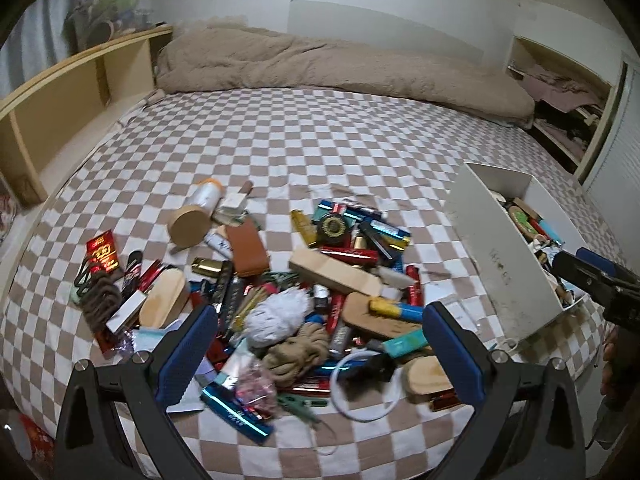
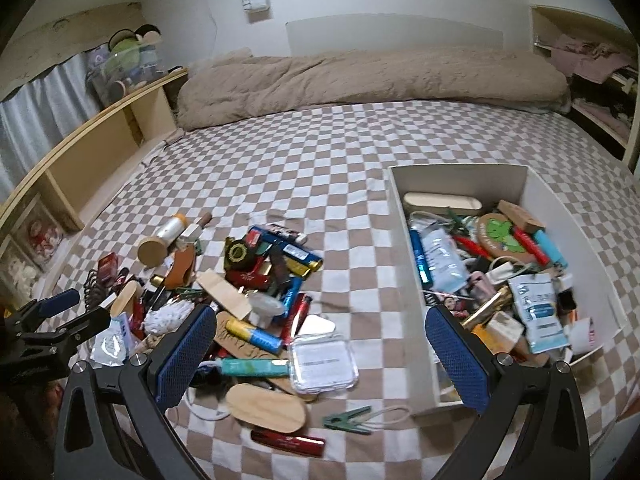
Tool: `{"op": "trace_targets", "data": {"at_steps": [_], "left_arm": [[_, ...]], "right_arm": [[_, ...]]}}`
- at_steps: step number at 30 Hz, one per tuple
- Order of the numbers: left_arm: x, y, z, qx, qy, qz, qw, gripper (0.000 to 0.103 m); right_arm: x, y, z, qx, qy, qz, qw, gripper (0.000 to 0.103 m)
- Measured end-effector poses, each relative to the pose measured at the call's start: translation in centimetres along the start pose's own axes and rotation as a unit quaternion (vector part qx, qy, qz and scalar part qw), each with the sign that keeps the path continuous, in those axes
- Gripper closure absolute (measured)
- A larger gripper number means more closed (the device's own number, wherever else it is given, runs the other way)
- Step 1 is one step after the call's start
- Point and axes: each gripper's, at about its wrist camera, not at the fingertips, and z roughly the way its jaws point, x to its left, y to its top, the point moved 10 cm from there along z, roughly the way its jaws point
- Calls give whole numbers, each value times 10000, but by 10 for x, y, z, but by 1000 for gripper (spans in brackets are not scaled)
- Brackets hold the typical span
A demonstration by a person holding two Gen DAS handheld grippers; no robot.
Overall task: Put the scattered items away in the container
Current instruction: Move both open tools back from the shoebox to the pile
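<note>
At the far left of the bed (image 1: 320,128), beyond the edge of the checkered sheet, stands a wooden shelf unit (image 1: 60,92). The pile of scattered items (image 1: 260,280) lies on the sheet to the right of that shelf, and a red packet (image 1: 103,255) and a coil of dark rope (image 1: 100,294) mark the pile's left edge. A round wooden lid (image 1: 189,221) and a brown leather case (image 1: 247,247) lie at the pile's far side.

The left gripper (image 1: 320,344) hangs over the near part of the pile with its blue-padded fingers (image 1: 188,356) spread wide and nothing between them. Seen between the fingers are a white tassel of yarn (image 1: 278,312) and a knot of beige cord (image 1: 298,350); whether the fingers touch the pile cannot be told.

Right of the pile, a clear plastic case (image 2: 323,362) lies on the sheet, with a green clothes peg (image 2: 347,420) and a red lighter (image 2: 288,442) nearer the camera.

The right gripper (image 2: 320,352) is likewise released and empty, hanging apart from the sheet. Its left finger (image 2: 186,356) stands over the pile's right edge, and its right finger (image 2: 456,356) over the near left wall of the white container (image 2: 404,240).

The container sits on the bed to the right of the pile, well apart from the shelf, already crowded with packets, tubes and a round green-patterned disc (image 2: 502,232).
</note>
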Motion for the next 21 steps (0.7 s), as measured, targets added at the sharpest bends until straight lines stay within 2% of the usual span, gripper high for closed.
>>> {"op": "trace_targets", "data": {"at_steps": [6, 14, 21], "left_arm": [[24, -6, 3, 40, 104, -141, 9998, 0], [44, -18, 10, 51, 373, -60, 9993, 0], [57, -32, 18, 152, 339, -97, 9993, 0]], "right_arm": [[9, -7, 10, 86, -11, -2, 10000, 0], [14, -20, 21, 216, -14, 9, 9998, 0], [16, -41, 33, 322, -36, -14, 9995, 0]]}}
